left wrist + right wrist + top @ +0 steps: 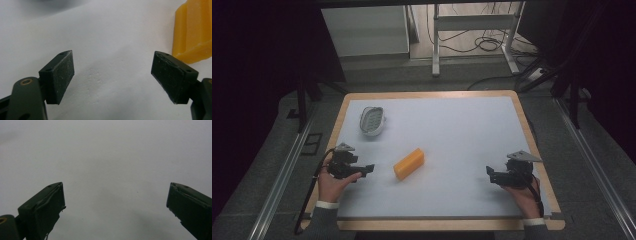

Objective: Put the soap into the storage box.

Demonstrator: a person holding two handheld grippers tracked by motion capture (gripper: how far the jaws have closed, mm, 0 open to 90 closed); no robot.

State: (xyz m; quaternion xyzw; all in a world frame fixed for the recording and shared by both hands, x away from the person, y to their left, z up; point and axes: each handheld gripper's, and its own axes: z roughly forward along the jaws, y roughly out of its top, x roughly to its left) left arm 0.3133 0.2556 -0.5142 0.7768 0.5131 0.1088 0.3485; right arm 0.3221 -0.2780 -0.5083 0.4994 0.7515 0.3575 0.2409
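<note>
Two tongs rest low on the counter (452, 125), both with jaws apart and nothing between them: the left tongs (368, 169) at the near left, the right tongs (488, 172) at the near right. The block (409, 163) lies between them, nearer the left tongs and just to their right, set at a slant on the pale sheet. In the left gripper view its yellow edge (193, 35) sits past the right jaw, outside the gap.

The likely slip is a grab made off-line. Since the block lies askew to the jaws, one pad could catch a corner and spin or shove it instead of clamping it. It looks waxy and smooth, with a stepped ridge along one side, so a grip on that edge may slide off.

The pads are flat, dark and dusty. A white ribbed dish (372, 120) sits well apart at the far left.
</note>
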